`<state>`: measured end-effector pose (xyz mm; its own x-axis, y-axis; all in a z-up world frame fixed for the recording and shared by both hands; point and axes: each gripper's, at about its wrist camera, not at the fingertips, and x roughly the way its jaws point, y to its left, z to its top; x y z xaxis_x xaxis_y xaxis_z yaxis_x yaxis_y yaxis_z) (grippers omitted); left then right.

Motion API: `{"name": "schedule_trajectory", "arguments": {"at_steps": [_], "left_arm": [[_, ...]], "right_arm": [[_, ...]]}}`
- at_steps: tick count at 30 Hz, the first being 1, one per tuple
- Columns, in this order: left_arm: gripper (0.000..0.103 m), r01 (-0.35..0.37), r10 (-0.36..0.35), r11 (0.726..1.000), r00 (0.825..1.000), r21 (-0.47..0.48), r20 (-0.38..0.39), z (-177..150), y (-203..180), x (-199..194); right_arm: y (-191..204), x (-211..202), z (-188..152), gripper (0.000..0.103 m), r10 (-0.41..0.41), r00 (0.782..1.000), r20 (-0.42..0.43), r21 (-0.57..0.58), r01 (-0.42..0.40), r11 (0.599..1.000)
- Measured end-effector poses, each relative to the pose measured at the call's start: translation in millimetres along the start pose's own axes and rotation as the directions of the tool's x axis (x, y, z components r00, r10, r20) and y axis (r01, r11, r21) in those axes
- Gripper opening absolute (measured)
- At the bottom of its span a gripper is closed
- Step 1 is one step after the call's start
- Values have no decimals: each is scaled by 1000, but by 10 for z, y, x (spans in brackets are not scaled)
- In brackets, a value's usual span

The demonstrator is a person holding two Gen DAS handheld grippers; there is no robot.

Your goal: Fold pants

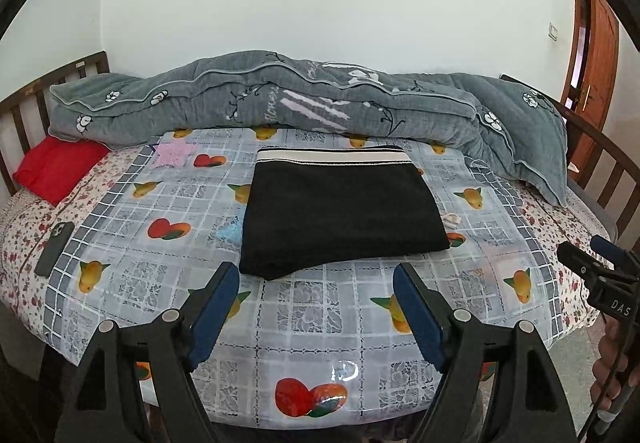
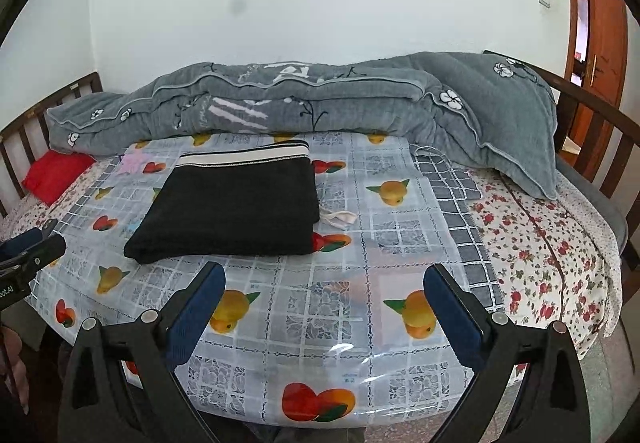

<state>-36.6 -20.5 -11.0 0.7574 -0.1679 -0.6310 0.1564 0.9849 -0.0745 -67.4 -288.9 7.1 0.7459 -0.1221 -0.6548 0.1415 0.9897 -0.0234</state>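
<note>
The black pants point(image 1: 340, 211) lie folded into a flat rectangle on the fruit-print sheet point(image 1: 312, 323), with the black-and-white striped waistband at the far edge. They also show in the right wrist view point(image 2: 236, 211), with a white drawstring point(image 2: 340, 220) poking out at their right side. My left gripper point(image 1: 316, 279) is open and empty, just in front of the pants' near edge. My right gripper point(image 2: 322, 281) is open and empty, in front of and to the right of the pants. Each gripper shows at the edge of the other's view.
A rumpled grey quilt point(image 1: 304, 103) lies along the far side of the bed. A red pillow point(image 1: 56, 167) sits at the far left, and a dark phone point(image 1: 54, 249) lies at the left edge. A wooden bed rail point(image 2: 592, 123) and a door point(image 2: 600, 55) stand at the right.
</note>
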Motion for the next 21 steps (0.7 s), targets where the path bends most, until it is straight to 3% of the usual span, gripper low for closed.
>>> {"name": "schedule_trajectory", "arguments": {"at_steps": [21], "left_arm": [[78,-14,14,1000,1000,-7,23,11,70,-103]], "right_arm": [[26,-69,18,98,-3,1000,3,-2,3,1000]]}}
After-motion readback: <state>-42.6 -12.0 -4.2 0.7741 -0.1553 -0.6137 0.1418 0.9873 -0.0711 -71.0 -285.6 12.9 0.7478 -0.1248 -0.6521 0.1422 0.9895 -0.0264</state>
